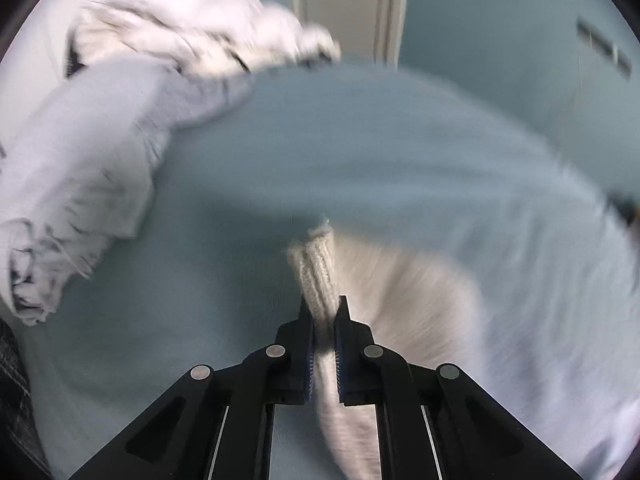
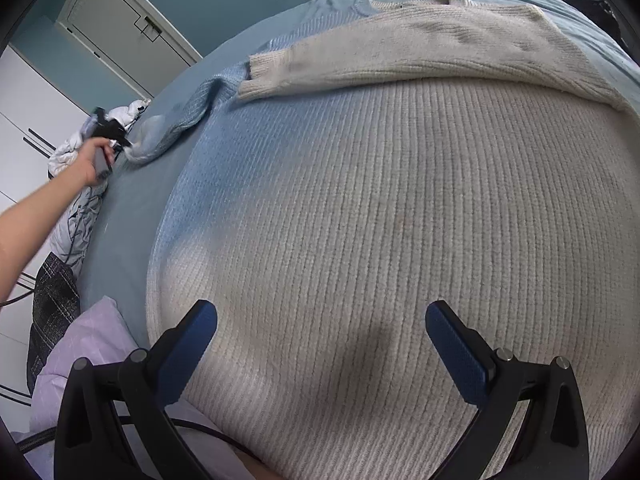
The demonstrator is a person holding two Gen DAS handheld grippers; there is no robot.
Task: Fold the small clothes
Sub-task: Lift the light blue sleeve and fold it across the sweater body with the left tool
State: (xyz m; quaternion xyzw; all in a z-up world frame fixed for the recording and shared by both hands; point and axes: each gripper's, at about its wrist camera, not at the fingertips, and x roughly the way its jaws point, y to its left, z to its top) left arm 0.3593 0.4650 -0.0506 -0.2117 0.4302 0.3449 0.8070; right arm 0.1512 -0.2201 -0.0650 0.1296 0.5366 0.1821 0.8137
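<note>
Left gripper (image 1: pixel 324 312) clamped on knit sweater (image 2: pixel 400 220) cuff (image 1: pixel 316 268), blurry; right gripper (image 2: pixel 320 332) jaws wide, hovering over sweater body on blue bedsheet (image 2: pixel 120 208).

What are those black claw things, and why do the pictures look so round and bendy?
Those are grabbers, and a person holds one in each hand. Each has a little camera with a round lens looking along its two fingers, which bends the picture. One picture comes from the left gripper: it is shut on a cuff of the sweater, and it looks blurry. The other comes from the right gripper, open above the cream and blue knitted sweater spread on a blue bed. Far off you see the person's hand holding the left one. One sleeve already lies folded across.
</note>
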